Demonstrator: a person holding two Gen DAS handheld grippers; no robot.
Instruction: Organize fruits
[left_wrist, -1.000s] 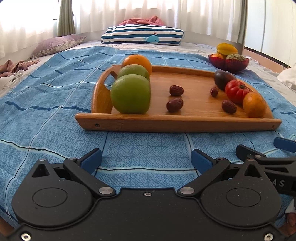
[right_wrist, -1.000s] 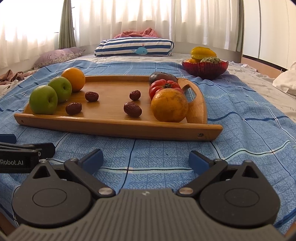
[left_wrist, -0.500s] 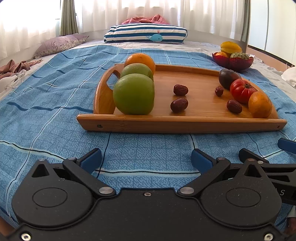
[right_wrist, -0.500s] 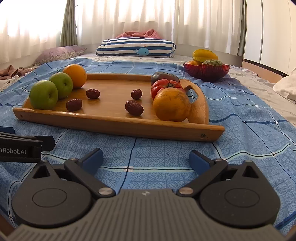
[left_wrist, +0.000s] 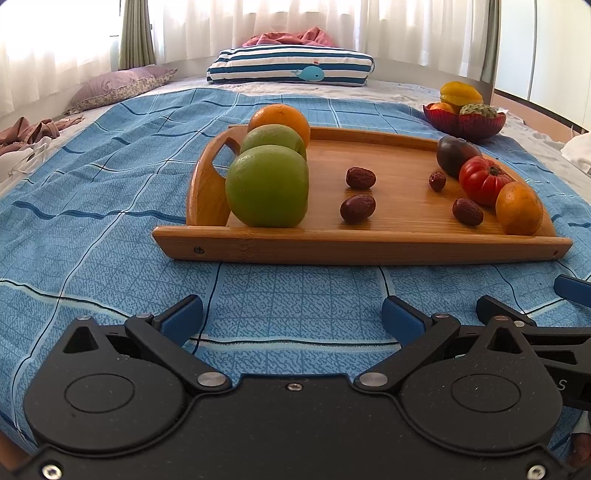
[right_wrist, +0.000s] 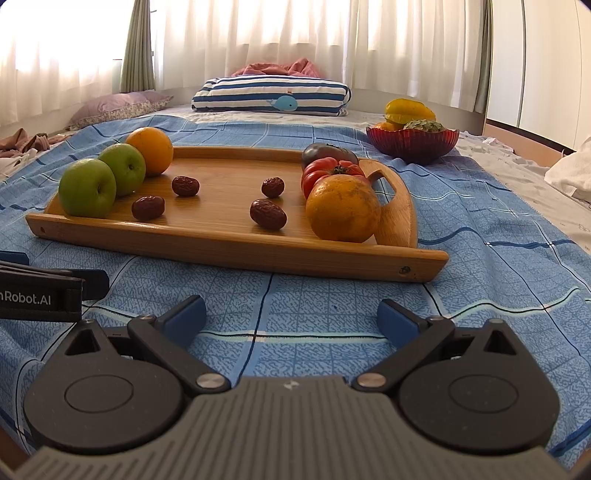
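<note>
Left wrist view shows the wooden tray slightly lower and further right in frame than a second ago, so the left gripper has crept leftward and tipped up a little; the right wrist view has shifted the same modest way, and no fruit has changed place. Both the left gripper and the right gripper hover low over the blue checked bedspread, short of the tray, jaws spread wide and holding nothing.

The tray carries two green apples and an orange in a line along its left end. Four dried dates lie scattered across the middle. At the right end sit a dark tomato, a red tomato and a second orange, touching one another in a row beside the handle cut-out.

Beyond the tray's right corner stands a red glass bowl holding a yellow star fruit and other pieces. A striped whale pillow and a purple pillow lie by the curtains.
</note>
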